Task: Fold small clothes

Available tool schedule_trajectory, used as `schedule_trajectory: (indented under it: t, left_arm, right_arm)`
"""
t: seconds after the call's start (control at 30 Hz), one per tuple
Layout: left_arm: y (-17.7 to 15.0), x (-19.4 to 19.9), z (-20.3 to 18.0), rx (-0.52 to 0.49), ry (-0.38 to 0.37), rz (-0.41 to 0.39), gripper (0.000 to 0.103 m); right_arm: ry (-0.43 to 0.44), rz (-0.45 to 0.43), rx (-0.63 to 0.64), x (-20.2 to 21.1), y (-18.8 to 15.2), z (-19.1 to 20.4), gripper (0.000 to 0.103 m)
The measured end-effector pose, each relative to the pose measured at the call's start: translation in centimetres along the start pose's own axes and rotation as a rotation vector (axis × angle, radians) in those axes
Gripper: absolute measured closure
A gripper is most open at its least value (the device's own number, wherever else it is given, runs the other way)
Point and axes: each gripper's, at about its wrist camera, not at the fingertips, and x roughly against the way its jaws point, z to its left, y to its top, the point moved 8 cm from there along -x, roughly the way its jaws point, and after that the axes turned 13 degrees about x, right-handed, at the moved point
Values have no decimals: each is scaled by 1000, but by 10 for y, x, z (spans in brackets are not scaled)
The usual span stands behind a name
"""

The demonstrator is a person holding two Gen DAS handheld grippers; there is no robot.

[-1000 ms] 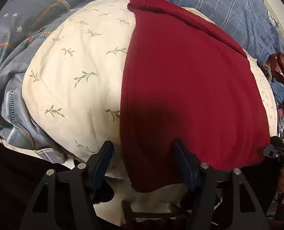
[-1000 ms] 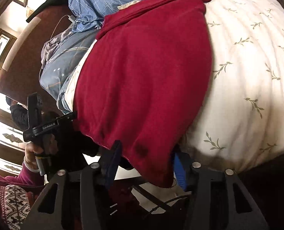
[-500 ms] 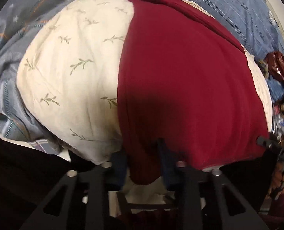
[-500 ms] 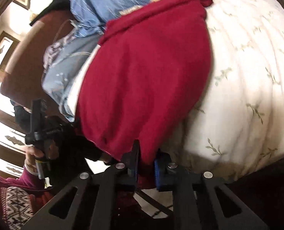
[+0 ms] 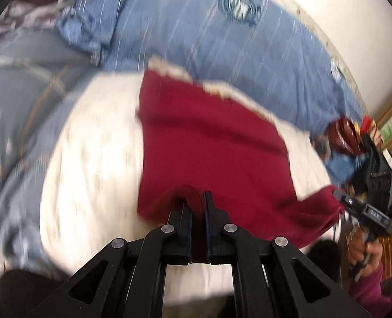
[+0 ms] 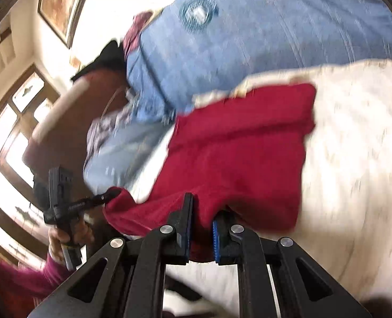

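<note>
A dark red garment lies on a cream leaf-print pillow. My left gripper is shut on its near hem at the left corner, lifting it. My right gripper is shut on the near hem at the other corner of the red garment. Each gripper shows in the other's view, the right gripper at the right and the left gripper at the left, both pinching red cloth. The near edge is raised off the cream pillow. Both views are blurred by motion.
A blue striped quilt lies beyond the pillow, and it also shows in the right wrist view. Grey-blue bedding is at the left. Red and blue clutter sits at the right. A wooden headboard and windows stand at the left.
Both grippers closed on the garment's near hem and lifted it up and forward over the pillow. The cameras now sit higher and the visible red area is shorter.
</note>
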Motion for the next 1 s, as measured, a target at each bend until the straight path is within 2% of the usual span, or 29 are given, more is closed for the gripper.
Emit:
schedule_trajectory:
  t: [0.1, 0.23, 0.53, 0.63, 0.67, 0.73, 0.8, 0.83, 0.87, 0.93, 0.97, 1.0]
  left_arm:
    - [32, -22, -6, 7, -5, -60, 98]
    - [68, -63, -11, 12, 42, -137, 98]
    - [140, -171, -11, 70, 102, -163, 98]
    - [158, -206, 2, 126, 84, -132, 96]
    - [161, -217, 8, 137, 83, -120, 94]
    - [169, -235, 15, 136, 91, -91, 88]
    - [177, -245, 19, 142, 78, -67, 86]
    - [180, -245, 18, 137, 70, -70, 85]
    - [181, -243, 15, 122, 72, -75, 82]
    - [184, -240, 11, 104, 75, -86, 75]
    - [183, -239, 9, 103, 71, -90, 67]
    - [183, -236, 7, 102, 71, -100, 49]
  right_arm:
    - [-72, -42, 31, -15, 39, -16, 92]
    - [-135, -51, 26, -48, 77, -42, 93]
    - [-203, -30, -65, -119, 134, -117, 93]
    - [-227, -13, -138, -145, 139, -147, 86]
    - [-233, 0, -151, -152, 139, -156, 78]
    - [-263, 27, -135, -163, 139, -169, 71]
    - [-285, 19, -112, -159, 141, -170, 64]
    - [-299, -4, -112, -150, 141, -169, 53]
    - [-323, -33, -114, -140, 141, -167, 47]
    - [-339, -72, -113, -120, 140, -160, 47]
    - [-307, -78, -109, -114, 139, -151, 47]
    - [-286, -82, -103, -113, 140, -145, 47]
